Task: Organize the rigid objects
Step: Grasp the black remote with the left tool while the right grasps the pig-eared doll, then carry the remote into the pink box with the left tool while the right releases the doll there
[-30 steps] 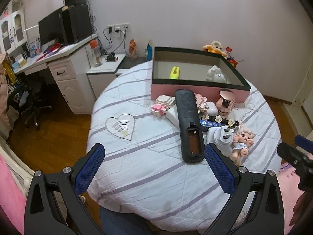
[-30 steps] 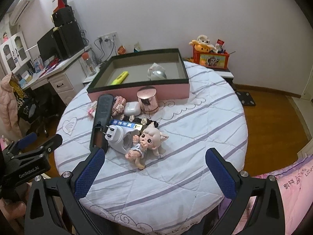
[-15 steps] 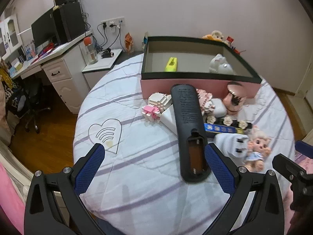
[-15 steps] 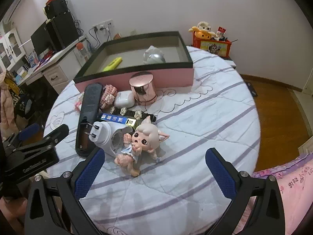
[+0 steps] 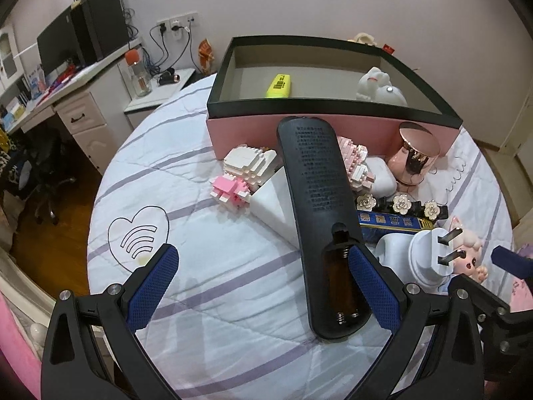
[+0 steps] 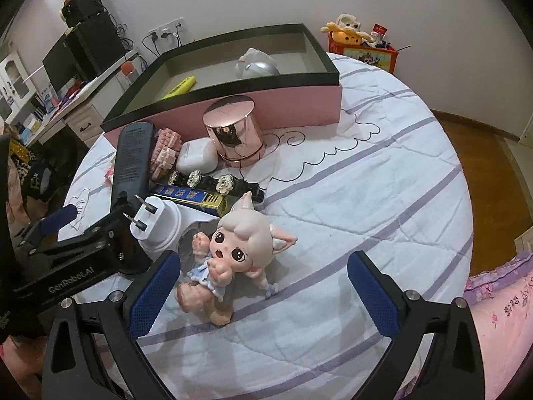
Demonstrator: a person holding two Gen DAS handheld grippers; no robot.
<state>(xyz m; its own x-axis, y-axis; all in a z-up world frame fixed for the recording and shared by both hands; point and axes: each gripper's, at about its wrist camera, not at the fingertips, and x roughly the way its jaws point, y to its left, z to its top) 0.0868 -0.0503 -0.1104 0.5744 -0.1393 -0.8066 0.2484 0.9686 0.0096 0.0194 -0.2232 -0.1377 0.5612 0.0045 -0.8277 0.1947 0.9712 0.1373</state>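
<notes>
Box: pink black-rimmed cardboard box (image 5: 309, 130) – a yellow highlighter (image 5: 279, 86) and a white figurine (image 5: 379, 89) are held.
Grippers: left gripper (image 5: 263, 286) and right gripper (image 6: 263, 291) are spread, empty – both brought nearer the black remote control (image 5: 319, 206).

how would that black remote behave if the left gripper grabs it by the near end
The black remote looks like stiff plastic, so it should lift in one piece. Its far end leans on the toy bricks and white block, so it may pivot or knock them. The open battery bay suggests it is light, and its walls might flex under the left gripper.
</notes>
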